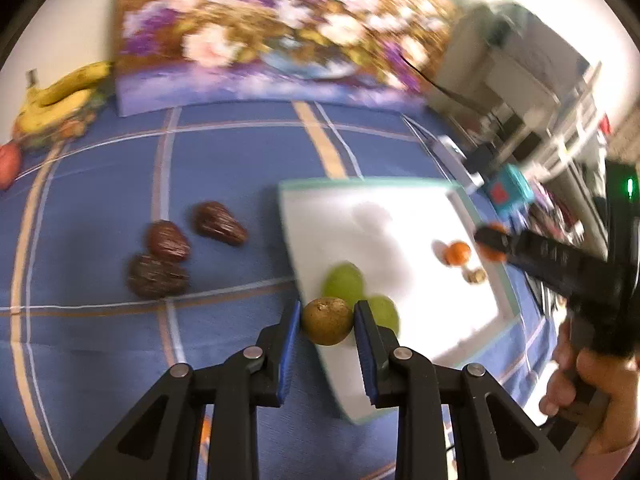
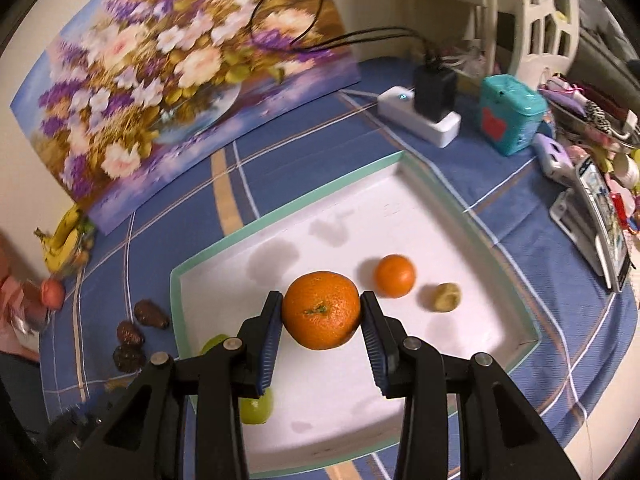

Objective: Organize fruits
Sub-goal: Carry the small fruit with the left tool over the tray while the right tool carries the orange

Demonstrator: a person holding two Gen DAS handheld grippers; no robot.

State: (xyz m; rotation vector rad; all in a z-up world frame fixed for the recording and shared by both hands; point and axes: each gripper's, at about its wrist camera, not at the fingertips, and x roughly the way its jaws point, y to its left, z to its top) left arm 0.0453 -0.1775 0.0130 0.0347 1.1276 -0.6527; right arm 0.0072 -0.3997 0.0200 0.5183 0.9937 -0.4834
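My left gripper (image 1: 326, 314) is shut on a brownish-green round fruit (image 1: 327, 321), held over the near edge of the white tray (image 1: 400, 216). Two green fruits (image 1: 344, 282) lie in the tray just beyond it. My right gripper (image 2: 321, 310) is shut on a large orange (image 2: 321, 310) above the white tray (image 2: 420, 200). A smaller orange (image 2: 394, 275) and a yellowish knobbly fruit (image 2: 442, 297) lie in the tray to its right. A green fruit (image 2: 256, 408) lies under my right gripper's left finger. The right gripper with its orange also shows in the left wrist view (image 1: 494, 242).
Three dark brown fruits (image 1: 168, 252) lie on the blue checked cloth (image 1: 120, 200) left of the tray. Bananas (image 1: 60, 96) and a red fruit (image 1: 8, 164) sit at the far left. A flower painting (image 2: 160, 80) leans on the wall. A power strip (image 2: 420, 116), a teal box (image 2: 510, 114) and clutter stand at the right.
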